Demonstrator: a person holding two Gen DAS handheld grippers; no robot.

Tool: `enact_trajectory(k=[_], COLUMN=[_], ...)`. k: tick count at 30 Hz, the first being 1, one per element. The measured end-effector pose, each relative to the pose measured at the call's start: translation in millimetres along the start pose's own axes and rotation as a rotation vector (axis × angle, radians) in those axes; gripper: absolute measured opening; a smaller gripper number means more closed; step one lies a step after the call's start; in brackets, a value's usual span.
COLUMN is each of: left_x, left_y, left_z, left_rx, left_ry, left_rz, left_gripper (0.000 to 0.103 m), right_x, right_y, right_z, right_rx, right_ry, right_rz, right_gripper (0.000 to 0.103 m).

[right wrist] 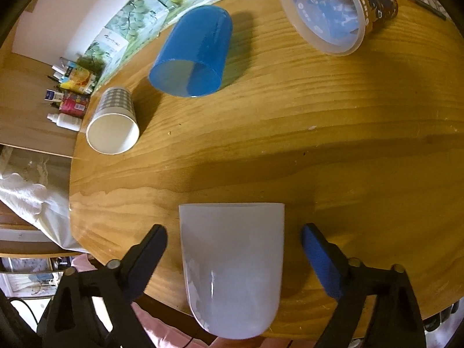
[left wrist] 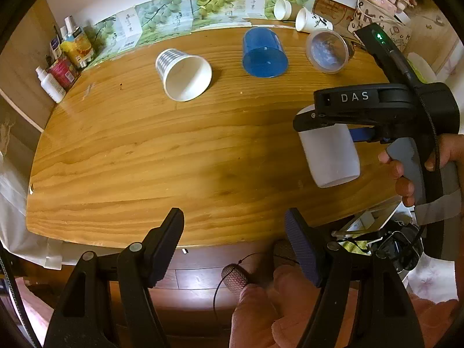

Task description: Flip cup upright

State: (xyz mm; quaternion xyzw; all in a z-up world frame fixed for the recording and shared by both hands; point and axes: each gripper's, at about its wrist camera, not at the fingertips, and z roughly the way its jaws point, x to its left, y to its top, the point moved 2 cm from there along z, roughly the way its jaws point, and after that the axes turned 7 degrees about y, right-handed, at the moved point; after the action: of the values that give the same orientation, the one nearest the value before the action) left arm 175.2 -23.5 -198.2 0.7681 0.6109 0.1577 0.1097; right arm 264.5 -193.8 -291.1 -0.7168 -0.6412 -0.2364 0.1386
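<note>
A white plastic cup [right wrist: 232, 269] lies on its side near the front edge of the wooden table [right wrist: 319, 159], its mouth pointing away from the right wrist camera. My right gripper [right wrist: 233, 246] is open, one finger on each side of the cup with a gap to each. In the left wrist view the same cup [left wrist: 330, 153] sits under the right gripper [left wrist: 327, 121] at the table's right. My left gripper [left wrist: 233, 240] is open and empty, at the table's front edge.
A striped paper cup [left wrist: 184, 74], a blue cup [left wrist: 264, 52] and a clear lidded tub [left wrist: 327, 50] lie on their sides toward the back. Two small paper cups [left wrist: 293, 14] lie farther back. Bottles and cartons [left wrist: 63, 58] stand at the back left.
</note>
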Motion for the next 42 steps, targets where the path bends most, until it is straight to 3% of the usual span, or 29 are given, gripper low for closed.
enact_trajectory(k=[5,9,18,23,32,42], left_x=[7.4,11.6,19.5,23.0,27.3,40.1], left_y=[-3.6,-6.6,-11.0,-12.4,-15.1,-15.7], left_z=[3.6,6.4,9.1,9.1,9.8,14.5], left_rx=[0.008,0.014,0.010,-0.002,-0.014,-0.019], left_ry=[-0.015,-0.026,-0.052,-0.061,-0.066,-0.040], left_rz=[0.026,0.036,0.078,0.096,0.137,0.178], left_gripper=[0.076,0.076,0.076,0.076,0.076,0.076], right_x=[6.0,10.4,21.5,29.4,54.4,65.7], right_y=[0.4,0.5,-8.3,-17.8,-36.6,-64.1], right_z=[1.9,3.3,3.3,-5.8,-27.7,-38.2], right_rx=[-0.017,-0.030,-0.089,-0.164,-0.397,-0.745], right_ry=[-0.033,-0.075,-0.134,-0.156,-0.210,-0.299], right_rz=[-0.004,-0.023,-0.040,-0.063,-0.160,-0.241], right_gripper=[0.084,0.068,0.068,0.068,0.068,0.068])
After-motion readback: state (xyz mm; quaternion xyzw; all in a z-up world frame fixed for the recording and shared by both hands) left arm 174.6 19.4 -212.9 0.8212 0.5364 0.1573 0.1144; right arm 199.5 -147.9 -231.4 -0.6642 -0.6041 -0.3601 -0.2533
